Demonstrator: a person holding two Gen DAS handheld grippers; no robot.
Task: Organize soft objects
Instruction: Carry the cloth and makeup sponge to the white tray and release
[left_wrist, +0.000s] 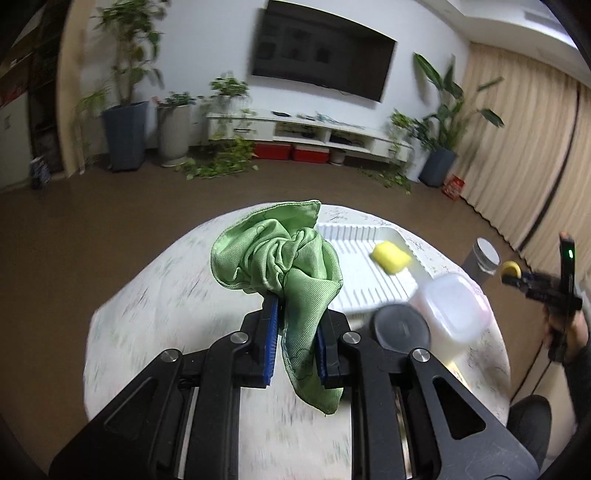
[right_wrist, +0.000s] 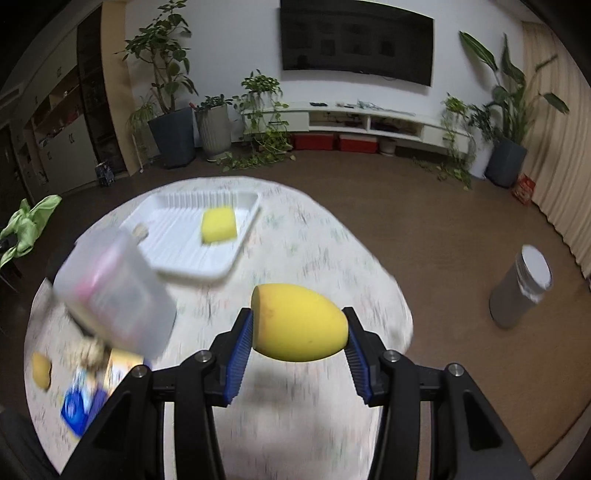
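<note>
My left gripper (left_wrist: 295, 343) is shut on a crumpled green cloth (left_wrist: 280, 258), which bunches above the blue pads and hangs down between them. My right gripper (right_wrist: 299, 343) is shut on a yellow egg-shaped sponge (right_wrist: 299, 326), held above the round table (right_wrist: 317, 254). A white ribbed tray (right_wrist: 177, 218) lies at the table's far side with a yellow rectangular sponge (right_wrist: 218, 224) in it. In the left wrist view the same tray (left_wrist: 354, 266) and sponge (left_wrist: 390, 256) lie right of the cloth. The green cloth (right_wrist: 27, 221) also shows at the right wrist view's left edge.
A translucent plastic container (right_wrist: 114, 291) stands near the tray, a dark round lid (left_wrist: 400, 326) beside it. A blue packet (right_wrist: 79, 406), another yellow piece (right_wrist: 40, 369) and a beige lump (right_wrist: 90, 350) lie at the table's near left. A grey bin (right_wrist: 524, 291) stands on the floor right.
</note>
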